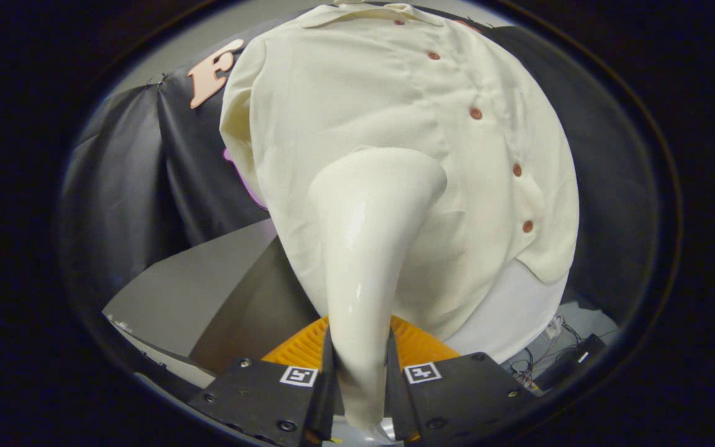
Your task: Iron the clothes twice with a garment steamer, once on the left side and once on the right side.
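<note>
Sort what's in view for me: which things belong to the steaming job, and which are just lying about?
For the job:
- garment steamer, clamped between the gripper fingers, its head against the cloth
- cream shirt with brown buttons, hanging just ahead

Lying about:
- loose cables down beside the shirt's hem
- dark box next to them

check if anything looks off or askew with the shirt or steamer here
Nothing stands out. The gripper is shut on the steamer, whose head points at the hanging cream shirt; the shirt is buttoned and looks undamaged.
</note>
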Motion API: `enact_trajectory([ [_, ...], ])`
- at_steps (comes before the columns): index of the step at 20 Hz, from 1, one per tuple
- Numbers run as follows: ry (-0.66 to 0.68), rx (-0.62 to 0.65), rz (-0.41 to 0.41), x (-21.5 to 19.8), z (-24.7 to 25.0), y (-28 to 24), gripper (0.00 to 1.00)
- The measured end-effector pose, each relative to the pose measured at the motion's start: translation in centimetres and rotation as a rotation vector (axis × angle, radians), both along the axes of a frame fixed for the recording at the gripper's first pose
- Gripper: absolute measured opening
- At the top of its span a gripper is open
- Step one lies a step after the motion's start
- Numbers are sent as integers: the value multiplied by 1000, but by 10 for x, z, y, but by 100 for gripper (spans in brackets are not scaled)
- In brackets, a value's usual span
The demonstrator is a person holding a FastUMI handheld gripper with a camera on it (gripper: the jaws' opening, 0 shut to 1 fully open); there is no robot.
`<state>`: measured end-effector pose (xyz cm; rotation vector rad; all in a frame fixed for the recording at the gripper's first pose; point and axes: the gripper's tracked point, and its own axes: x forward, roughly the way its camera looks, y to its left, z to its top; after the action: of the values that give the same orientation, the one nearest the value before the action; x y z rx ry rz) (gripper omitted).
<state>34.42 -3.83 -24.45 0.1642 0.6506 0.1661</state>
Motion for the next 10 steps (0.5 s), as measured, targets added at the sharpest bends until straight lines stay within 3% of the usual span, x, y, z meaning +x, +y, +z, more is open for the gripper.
enact_trajectory([
  [10, 125, -9, 4, -35, -83, -1, 37],
])
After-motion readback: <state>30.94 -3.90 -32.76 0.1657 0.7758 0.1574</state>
